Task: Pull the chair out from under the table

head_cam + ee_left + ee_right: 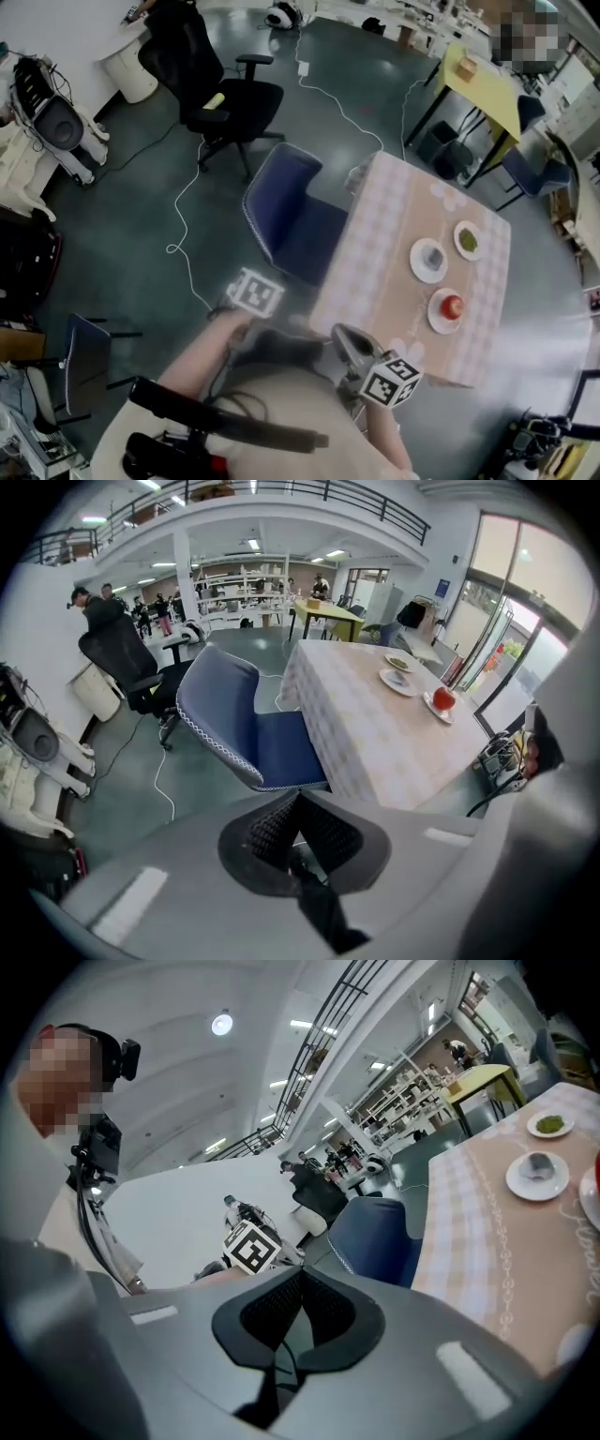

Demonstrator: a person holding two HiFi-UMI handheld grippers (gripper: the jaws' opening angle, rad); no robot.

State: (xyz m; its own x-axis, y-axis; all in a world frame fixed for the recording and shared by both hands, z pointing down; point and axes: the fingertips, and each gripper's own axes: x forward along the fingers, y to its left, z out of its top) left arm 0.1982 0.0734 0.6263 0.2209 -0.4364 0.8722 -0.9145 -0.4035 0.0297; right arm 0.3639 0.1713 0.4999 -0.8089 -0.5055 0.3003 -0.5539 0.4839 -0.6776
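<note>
Sitting partly under checked table: blue padded chair | left gripper, right gripper jaws together

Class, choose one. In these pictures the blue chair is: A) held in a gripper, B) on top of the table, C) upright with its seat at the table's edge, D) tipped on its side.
C: the blue chair stands upright, its seat meeting the edge of the checked table.

Table ahead of me, covered in a checked cloth. On it are three white plates, set close together:
- grey-item plate
- green-food plate
- red-item plate

Floor, dark. On it:
- blue chair, seat against the table's edge
- black office chair
- white cable
</note>
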